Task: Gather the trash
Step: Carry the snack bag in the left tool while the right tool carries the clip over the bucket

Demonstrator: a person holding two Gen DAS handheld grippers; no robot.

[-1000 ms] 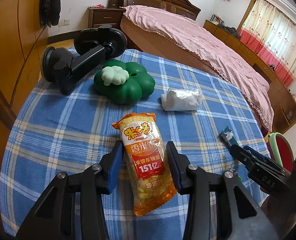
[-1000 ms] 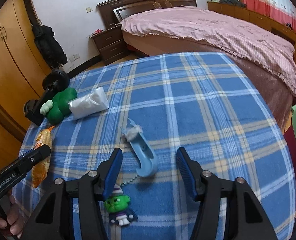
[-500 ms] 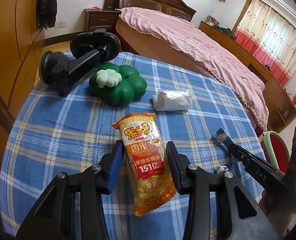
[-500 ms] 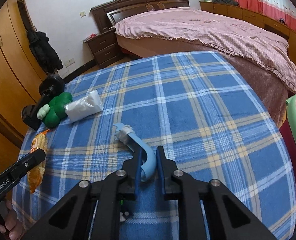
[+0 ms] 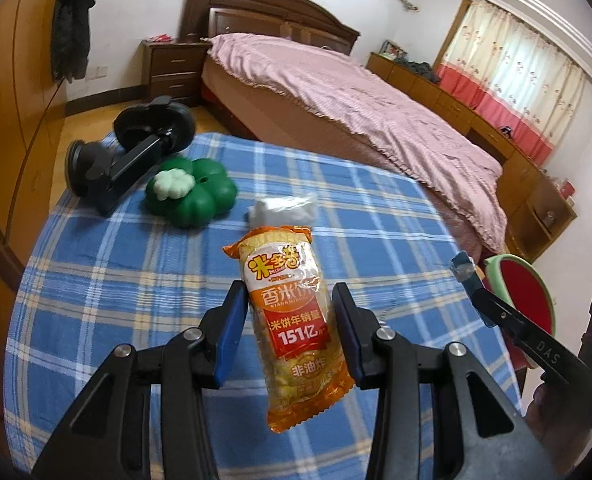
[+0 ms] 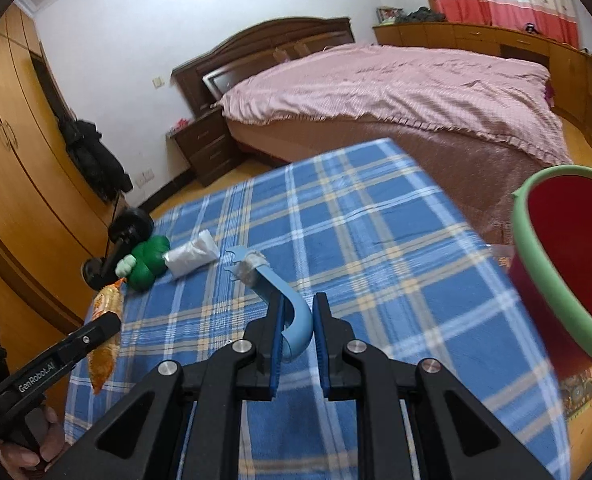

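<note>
1. I see a bedroom; a round table in blue plaid cloth (image 5: 115,280) fills the lower frame, with a bed (image 5: 356,100) behind it.
2. My left gripper (image 5: 287,332) is clenched on an orange snack pack (image 5: 291,320), lifted above the cloth at lower centre.
3. My right gripper (image 6: 298,336) is clamped on a blue hook (image 6: 291,316), held over the table's near edge.
4. A red bin (image 6: 568,264) with a green rim sits off the table's edge at right of frame.
5. A tissue pack (image 6: 191,258), green toy (image 6: 147,260) and black mount (image 5: 131,156) crowd the far left edge; bare cloth lies at centre.
</note>
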